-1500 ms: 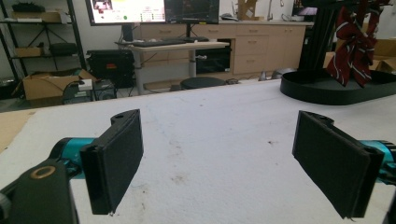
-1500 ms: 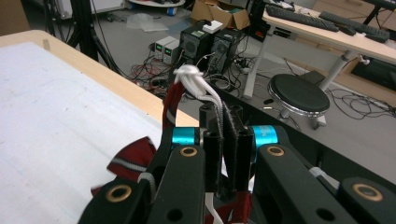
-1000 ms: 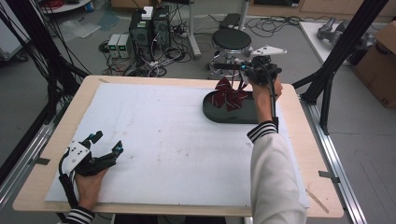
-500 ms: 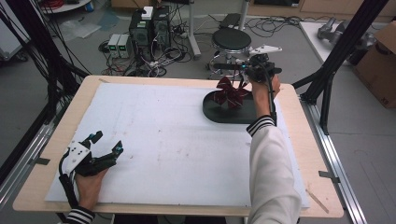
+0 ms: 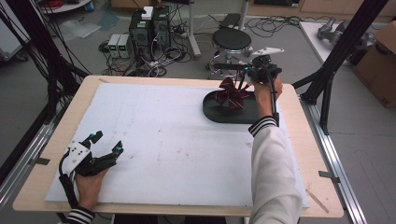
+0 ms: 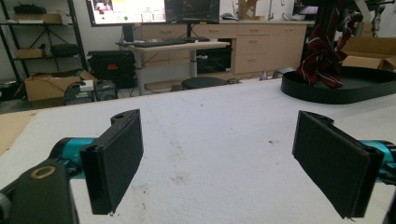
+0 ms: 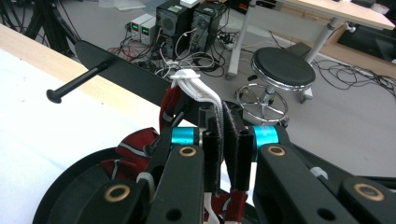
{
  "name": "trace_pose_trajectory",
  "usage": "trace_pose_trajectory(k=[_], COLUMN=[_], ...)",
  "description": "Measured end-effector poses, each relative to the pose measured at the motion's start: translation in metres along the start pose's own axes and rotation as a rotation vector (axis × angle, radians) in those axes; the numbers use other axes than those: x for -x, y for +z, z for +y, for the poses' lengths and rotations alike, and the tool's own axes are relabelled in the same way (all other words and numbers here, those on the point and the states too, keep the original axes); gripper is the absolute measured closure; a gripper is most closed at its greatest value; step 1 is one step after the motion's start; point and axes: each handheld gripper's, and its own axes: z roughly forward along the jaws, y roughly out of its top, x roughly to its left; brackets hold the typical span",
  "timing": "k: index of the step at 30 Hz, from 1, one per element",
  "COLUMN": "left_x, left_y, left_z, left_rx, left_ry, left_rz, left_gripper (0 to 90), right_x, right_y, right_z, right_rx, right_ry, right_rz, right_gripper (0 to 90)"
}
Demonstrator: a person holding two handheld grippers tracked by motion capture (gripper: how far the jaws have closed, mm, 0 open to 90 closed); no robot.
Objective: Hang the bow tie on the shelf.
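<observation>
A white foam sheet [image 5: 168,140] covers the wooden table [image 5: 299,154]; at its far right sits a black oval tray [image 5: 219,112] with a dark red striped cloth [image 5: 231,93] hanging over it. The cloth looks light, limp and prone to swing, so it is best carried by the stiff white plastic hanger [image 7: 196,88] it hangs from, which seems thin and probably brittle. The right gripper [image 7: 223,135] is clenched on that hanger's stem, above the tray. The left gripper [image 6: 219,158] rests at the near left edge, jaws spread wide with nothing between them.
</observation>
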Motion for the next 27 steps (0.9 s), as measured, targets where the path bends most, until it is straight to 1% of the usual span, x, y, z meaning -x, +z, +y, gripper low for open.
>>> trace_pose_trajectory(k=[4,8,10,14,17,23,25,27], left_x=[0.0,0.0,0.0,0.0,0.0,0.0,0.001,0.001], left_y=[0.0,0.0,0.0,0.0,0.0,0.0,0.0,0.0], left_z=[0.0,0.0,0.0,0.0,0.0,0.0,0.0,0.0], left_rx=[0.0,0.0,0.0,0.0,0.0,-0.003,-0.002,0.0], left_ry=[0.0,0.001,0.001,0.001,0.002,0.007,0.008,0.009], left_rz=[0.0,0.0,0.0,-0.001,0.0,0.0,0.001,0.001], left_gripper=[16.7,16.7,16.7,16.7,16.7,16.7,16.7,16.7], right_x=[0.0,0.0,0.0,0.001,0.001,0.001,0.002,0.002], right_y=[0.0,-0.001,-0.001,-0.001,-0.002,-0.003,-0.003,-0.004], right_z=[-0.001,-0.001,-0.001,-0.003,-0.005,-0.01,-0.011,-0.012], right_rx=[-0.016,-0.018,-0.032,-0.043,-0.054,-0.066,-0.079,-0.076], right_ry=[-0.008,-0.01,-0.023,-0.029,-0.028,-0.041,-0.04,-0.041], right_rz=[-0.006,-0.008,-0.012,-0.007,0.0,0.005,0.007,0.007], right_gripper=[83.3,80.4,79.0,76.5,72.3,68.5,67.0,66.9])
